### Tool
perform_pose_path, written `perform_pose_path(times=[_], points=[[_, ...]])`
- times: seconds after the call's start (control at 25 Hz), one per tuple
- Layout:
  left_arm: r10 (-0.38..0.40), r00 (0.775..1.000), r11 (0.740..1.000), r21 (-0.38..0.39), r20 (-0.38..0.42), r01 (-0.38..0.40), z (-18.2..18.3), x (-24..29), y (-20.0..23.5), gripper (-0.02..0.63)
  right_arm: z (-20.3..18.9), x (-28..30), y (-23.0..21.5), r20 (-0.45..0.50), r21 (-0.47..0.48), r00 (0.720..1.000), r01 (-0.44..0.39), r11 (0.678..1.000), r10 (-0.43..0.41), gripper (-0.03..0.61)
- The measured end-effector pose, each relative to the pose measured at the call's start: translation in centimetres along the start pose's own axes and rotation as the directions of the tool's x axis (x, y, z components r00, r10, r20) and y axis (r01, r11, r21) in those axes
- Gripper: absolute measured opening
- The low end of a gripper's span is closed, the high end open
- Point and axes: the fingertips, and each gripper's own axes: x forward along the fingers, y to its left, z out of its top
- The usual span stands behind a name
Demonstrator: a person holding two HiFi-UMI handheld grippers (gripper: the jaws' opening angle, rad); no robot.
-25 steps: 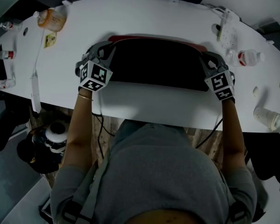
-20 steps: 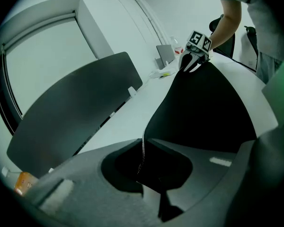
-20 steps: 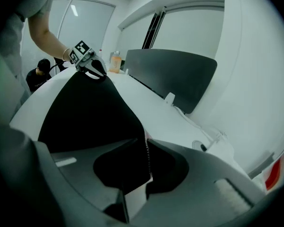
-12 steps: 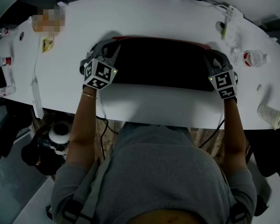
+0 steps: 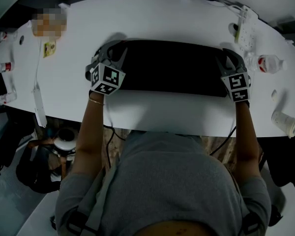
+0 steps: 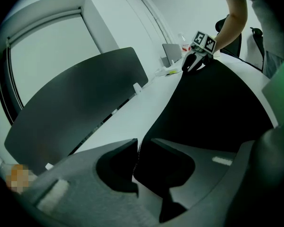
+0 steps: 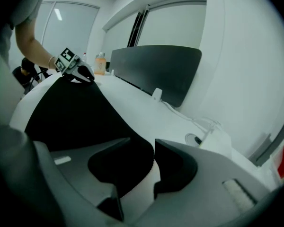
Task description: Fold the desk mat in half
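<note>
The black desk mat (image 5: 172,68) lies doubled over on the white table (image 5: 157,113), its two layers flat on each other. My left gripper (image 5: 113,52) is at the mat's left end. In the left gripper view its jaws (image 6: 143,143) are opening, with the mat's corner (image 6: 199,103) loose in the narrow gap. My right gripper (image 5: 230,59) is at the right end. Its jaws (image 7: 154,145) are opening too; the mat corner (image 7: 80,112) lies between them, apart from the outer jaw. Each gripper view shows the other gripper at the mat's far end.
A white power strip (image 5: 246,26) and a water bottle (image 5: 268,62) lie right of the mat, and a paper roll (image 5: 285,123) sits near the right edge. Small bottles (image 5: 2,65) and a white bar (image 5: 38,102) are at the left. A dark divider panel (image 6: 75,98) stands behind the table.
The red underside edge at the mat's far side has gone from view as the top layer settled flat. Both grippers shifted slightly and the mat corners now sit loose.
</note>
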Motion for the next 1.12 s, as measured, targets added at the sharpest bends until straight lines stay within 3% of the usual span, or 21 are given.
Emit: perform_pose_path(times=[0.16, 0.24, 0.52, 0.6, 0.72, 1.0, 1.12], points=[[0.059, 0.998, 0.996, -0.068, -0.003, -0.059, -0.6, -0.3, 1.1, 0.126, -0.4, -0.3, -1.3, -0.015, 0.052, 0.994, 0.105, 0.993, -0.104, 0.177], [0.104, 0.994, 0.988, -0.115, -0.016, -0.105, -1.1, -0.8, 1.7, 0.126, -0.4, -0.6, -1.4, -0.023, 0.024, 0.988, 0.15, 0.988, -0.15, 0.132], [0.226, 0.974, 0.953, -0.207, 0.001, -0.221, -0.3, -4.2, 2.4, 0.124, 2.5, -3.4, -1.6, 0.07, 0.019, 0.966, 0.249, 0.968, -0.249, 0.101], [0.237, 0.972, 0.955, -0.188, 0.008, -0.231, 0.8, -5.2, 1.8, 0.111, 3.6, -4.5, -1.0, 0.089, -0.035, 0.958, 0.276, 0.961, -0.272, 0.038], [0.245, 0.969, 0.959, -0.156, 0.038, -0.236, 2.2, -6.7, 1.1, 0.095, 4.6, -5.6, 0.2, 0.122, -0.05, 0.959, 0.265, 0.963, -0.257, 0.031], [0.257, 0.962, 0.934, -0.28, 0.092, -0.222, 3.9, -8.8, 0.5, 0.093, 6.7, -8.1, 1.0, 0.193, 0.037, 0.943, 0.268, 0.963, -0.27, 0.003], [0.239, 0.964, 0.942, -0.271, 0.118, -0.2, 5.7, -9.8, -0.9, 0.029, 8.0, -9.5, 3.1, 0.241, 0.058, 0.942, 0.226, 0.972, -0.234, 0.002]])
